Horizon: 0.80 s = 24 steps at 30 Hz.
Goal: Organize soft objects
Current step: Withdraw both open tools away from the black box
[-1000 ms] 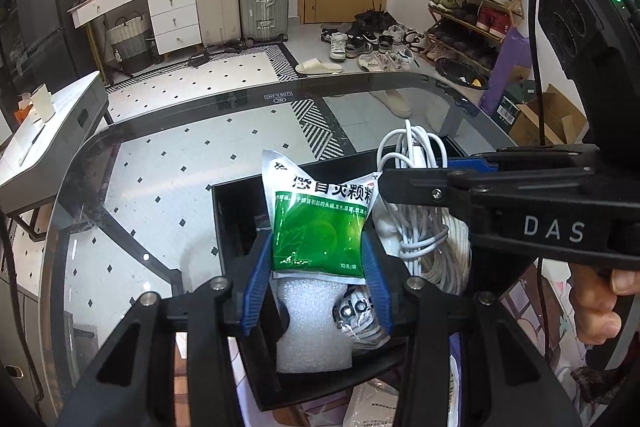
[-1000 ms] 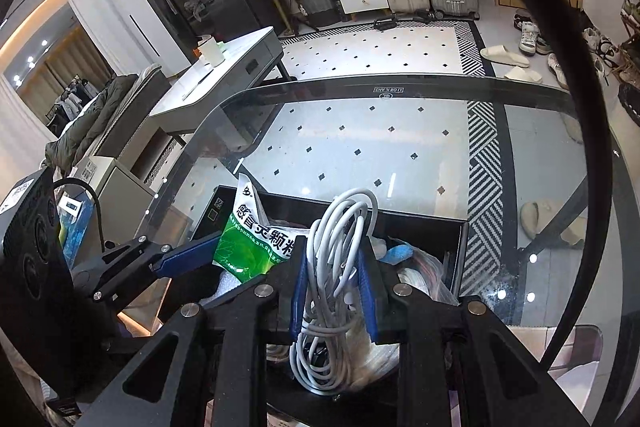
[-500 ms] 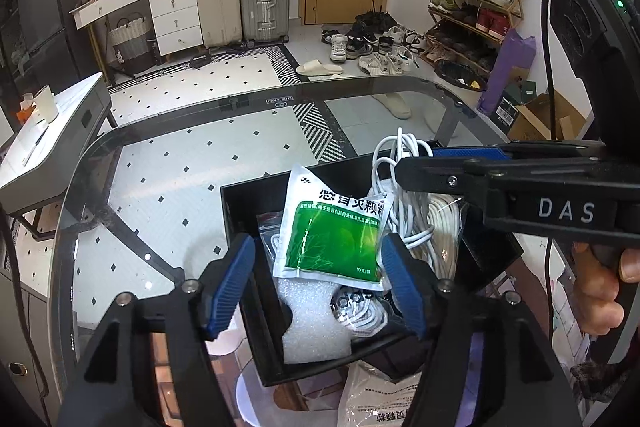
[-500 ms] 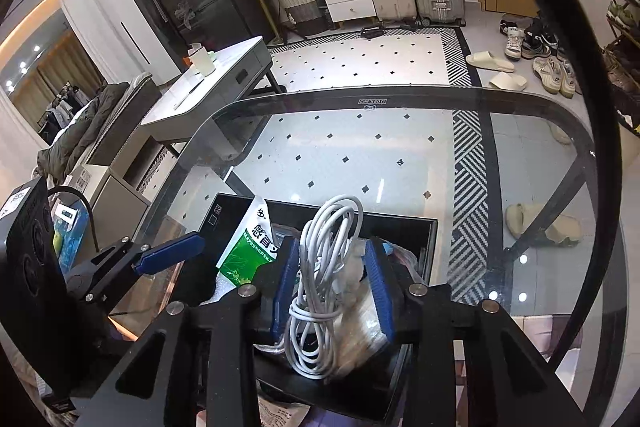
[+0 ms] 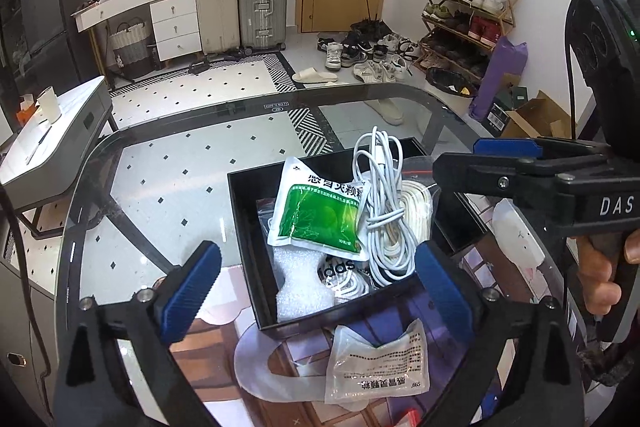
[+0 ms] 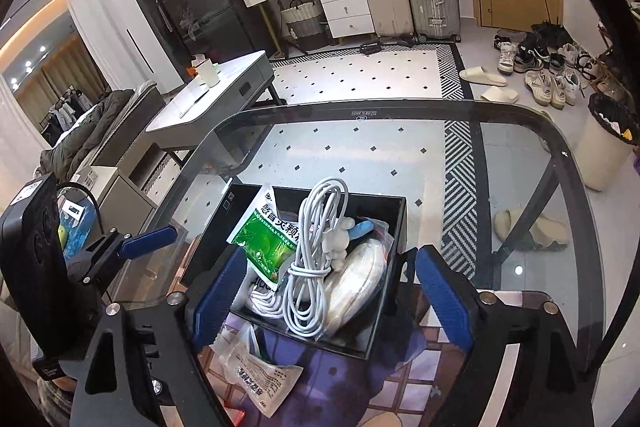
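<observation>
Resting on the glass table [image 5: 168,163], the black box [image 5: 244,227] is holding the green packet [image 5: 316,219] and white cable [image 6: 312,267], both grippers' jaws having just been opening, now spread wide and empty; withdrawing should avoid snagging the cable's loops.

The left gripper [image 5: 318,277] let go of the green packet [image 5: 318,213], and its jaws opened wide and pulled back. The right gripper [image 6: 328,301] let go of the white cable bundle [image 6: 312,267] and opened wide too. The packet and the cable then lay loose in the black box [image 5: 244,227].
</observation>
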Each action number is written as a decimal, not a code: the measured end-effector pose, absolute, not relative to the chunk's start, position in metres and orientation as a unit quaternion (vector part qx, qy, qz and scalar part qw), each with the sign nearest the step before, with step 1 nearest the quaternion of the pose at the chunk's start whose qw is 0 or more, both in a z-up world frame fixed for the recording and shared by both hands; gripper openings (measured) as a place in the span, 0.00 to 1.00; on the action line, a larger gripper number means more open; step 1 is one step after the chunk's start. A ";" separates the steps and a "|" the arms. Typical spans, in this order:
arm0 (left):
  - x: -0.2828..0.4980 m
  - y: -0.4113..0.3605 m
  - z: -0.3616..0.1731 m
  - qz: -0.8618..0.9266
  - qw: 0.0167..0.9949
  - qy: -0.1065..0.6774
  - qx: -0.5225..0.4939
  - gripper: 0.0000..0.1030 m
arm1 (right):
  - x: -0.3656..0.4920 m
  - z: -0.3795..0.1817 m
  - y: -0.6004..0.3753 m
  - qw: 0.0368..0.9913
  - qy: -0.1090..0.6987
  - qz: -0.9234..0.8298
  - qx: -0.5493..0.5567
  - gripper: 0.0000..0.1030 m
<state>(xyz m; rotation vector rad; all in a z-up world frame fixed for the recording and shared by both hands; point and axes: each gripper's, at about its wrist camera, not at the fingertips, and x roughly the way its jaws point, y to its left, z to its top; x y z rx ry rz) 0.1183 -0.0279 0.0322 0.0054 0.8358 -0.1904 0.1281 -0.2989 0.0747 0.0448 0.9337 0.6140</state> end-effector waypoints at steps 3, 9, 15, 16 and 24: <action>0.110 -0.026 0.032 -0.088 0.910 0.404 0.002 0.97 | 0.120 0.080 -0.304 0.852 0.435 0.290 0.015 0.93; 0.097 -0.023 0.038 -0.079 0.915 0.396 0.002 1.00 | 0.102 0.086 -0.307 0.858 0.422 0.292 -0.017 0.95; 0.086 -0.021 0.040 -0.066 0.918 0.390 0.003 1.00 | 0.083 0.085 -0.305 0.861 0.406 0.303 -0.051 0.95; 0.083 -0.020 0.039 -0.061 0.919 0.389 0.006 1.00 | 0.079 0.084 -0.305 0.862 0.403 0.304 -0.057 0.95; 0.067 -0.021 0.033 -0.052 0.921 0.386 0.007 1.00 | 0.068 0.081 -0.307 0.862 0.396 0.306 -0.080 0.95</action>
